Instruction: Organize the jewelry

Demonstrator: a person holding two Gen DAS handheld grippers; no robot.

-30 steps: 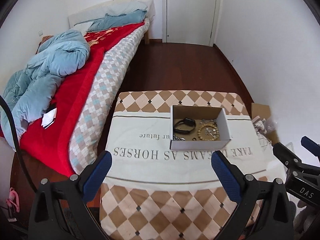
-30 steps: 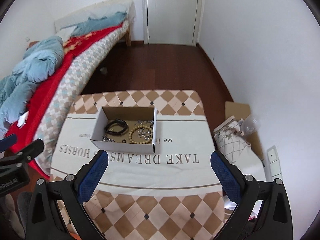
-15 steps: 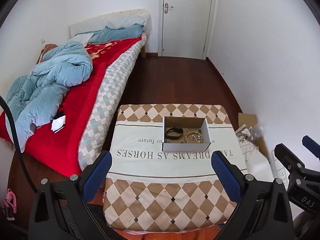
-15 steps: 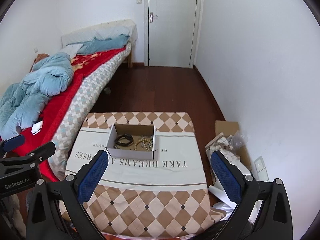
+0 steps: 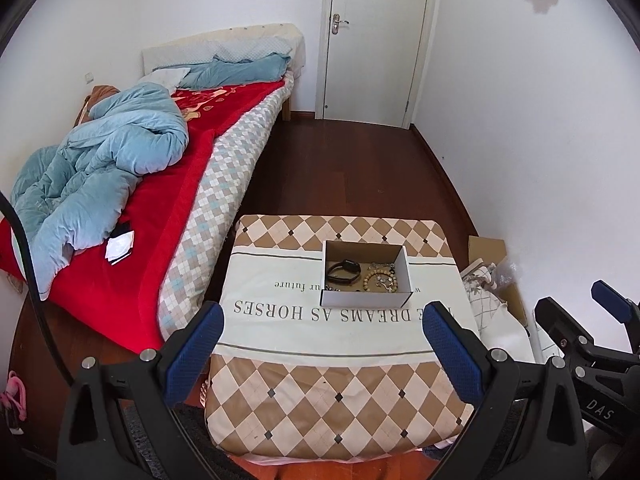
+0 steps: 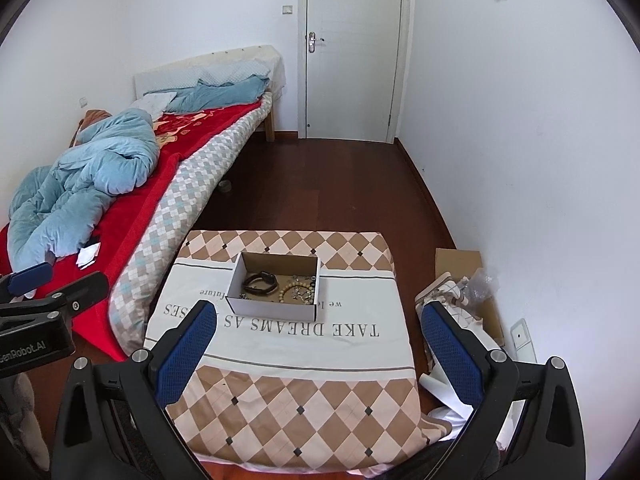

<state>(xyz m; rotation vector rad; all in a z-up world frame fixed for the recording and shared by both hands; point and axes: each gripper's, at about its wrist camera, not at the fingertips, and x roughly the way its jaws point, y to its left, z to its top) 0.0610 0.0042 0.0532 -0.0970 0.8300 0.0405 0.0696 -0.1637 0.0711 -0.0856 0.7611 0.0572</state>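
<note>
You had pulled both grippers back from the table point(image 5: 280, 344); the sorting looked finished. Your left gripper point(image 5: 323, 344) and right gripper point(image 6: 320, 346) gaped wide, holding nothing. One box point(image 5: 365, 298) sat far-centre, holding one black band point(image 5: 343, 271), one bead bracelet point(image 5: 380, 278) and some chains I couldn't count.

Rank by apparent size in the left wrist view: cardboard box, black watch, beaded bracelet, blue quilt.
1. Blue quilt
2. Cardboard box
3. Black watch and beaded bracelet look about alike, so they are left unranked.
</note>
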